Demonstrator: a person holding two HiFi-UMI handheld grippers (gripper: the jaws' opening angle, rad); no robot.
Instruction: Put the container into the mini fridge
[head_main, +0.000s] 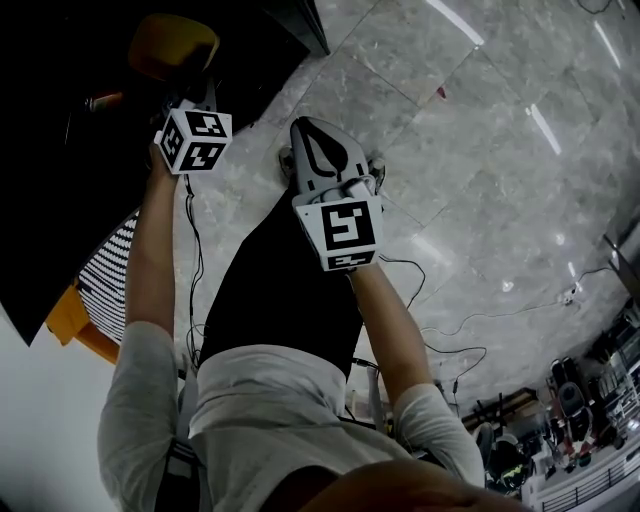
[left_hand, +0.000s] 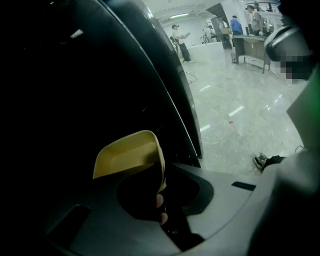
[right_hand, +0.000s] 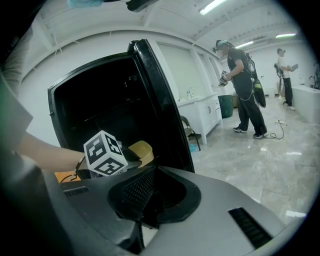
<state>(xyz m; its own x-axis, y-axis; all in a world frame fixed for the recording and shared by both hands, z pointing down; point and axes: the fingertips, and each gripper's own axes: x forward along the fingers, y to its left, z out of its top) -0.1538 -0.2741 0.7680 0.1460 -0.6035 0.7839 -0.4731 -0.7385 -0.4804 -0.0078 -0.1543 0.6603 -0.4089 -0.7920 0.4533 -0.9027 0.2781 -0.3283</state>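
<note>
A yellow container (head_main: 172, 45) hangs at the dark opening of the black mini fridge (head_main: 60, 150), gripped by its rim. My left gripper (head_main: 195, 88) is shut on that rim; in the left gripper view the container (left_hand: 127, 155) sticks out ahead of the jaws of the left gripper (left_hand: 162, 181). The fridge door (right_hand: 160, 100) stands open. The right gripper (head_main: 308, 135) hovers over the floor to the right of the fridge, shut with nothing in it. From the right gripper view I see the right gripper (right_hand: 149, 175), the container (right_hand: 140, 149) and the fridge's black inside (right_hand: 95, 100).
Black cables (head_main: 450, 320) trail over the grey marble floor. An orange object (head_main: 75, 320) and a striped piece (head_main: 110, 275) lie beside the fridge at the left. Two people (right_hand: 245, 90) stand far off, near white cabinets (right_hand: 205, 110). Equipment (head_main: 590, 420) crowds the lower right.
</note>
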